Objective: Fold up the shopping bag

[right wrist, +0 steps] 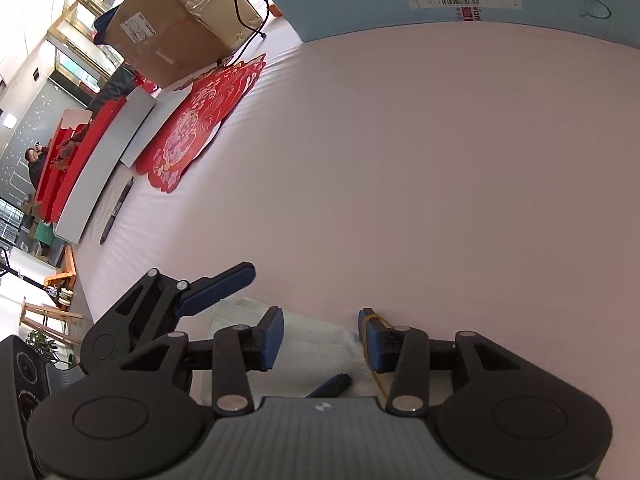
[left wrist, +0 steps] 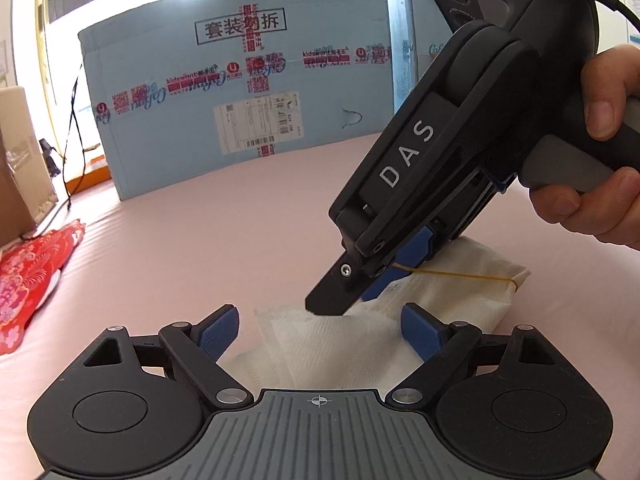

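Cardboard box (left wrist: 240, 92) stands behind folded bag (left wrist: 344, 344).

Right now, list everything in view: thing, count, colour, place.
folded shopping bag: one, white, on the pink surface between the left jaws.
rubber band: one, yellow, round the bag's far end, hooked on a right finger.
pink surface: one, under everything.
blue carton: one, at the back.
brown box: one, far left.
red patterned cloth: one, left edge.
pen: one, dark, by the cloth.
left hand-held gripper: open.
right hand-held gripper: open.
hand: one, on the right handle.
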